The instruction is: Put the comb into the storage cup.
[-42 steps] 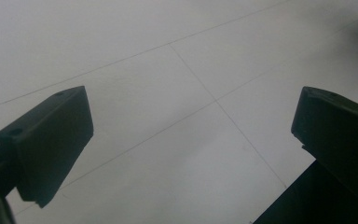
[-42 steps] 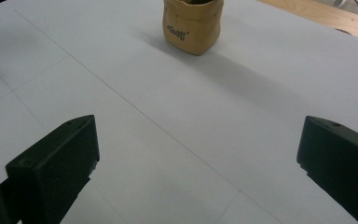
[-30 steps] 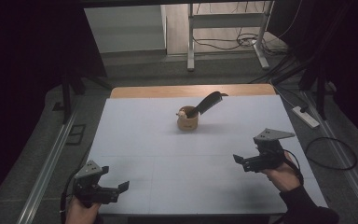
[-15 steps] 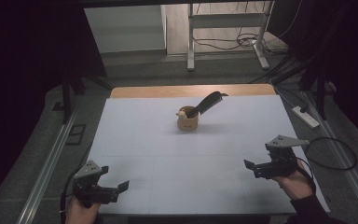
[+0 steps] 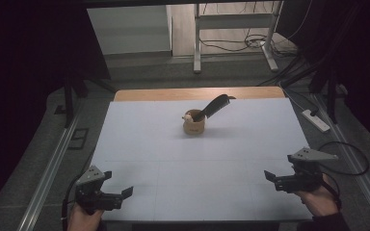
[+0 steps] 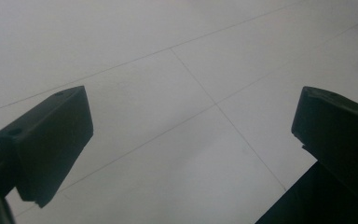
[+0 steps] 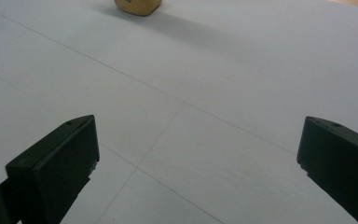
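A small wooden cup (image 5: 194, 127) stands at the middle of the white table top (image 5: 144, 144), toward the far side. A black utensil (image 5: 217, 106) leans out of it up and to the right. My left gripper (image 5: 119, 186) rests at the near left corner, open, with bare white surface between its jaws (image 6: 191, 135). At the near right, a hand holds my right gripper (image 5: 275, 172), also open with nothing in it (image 7: 198, 154). It points toward the cup (image 7: 137, 5), whose base shows at the top edge of the right gripper view.
A strip of bare wood (image 5: 197, 93) runs along the table's far edge. Metal rails (image 5: 53, 163) flank both sides. A white power strip (image 5: 316, 120) and cables lie on the floor at the right, and a metal frame (image 5: 197, 43) stands beyond the table.
My right gripper has drawn back toward the near right edge of the table and sunk lower. The left gripper, the cup and the utensil have stayed put.
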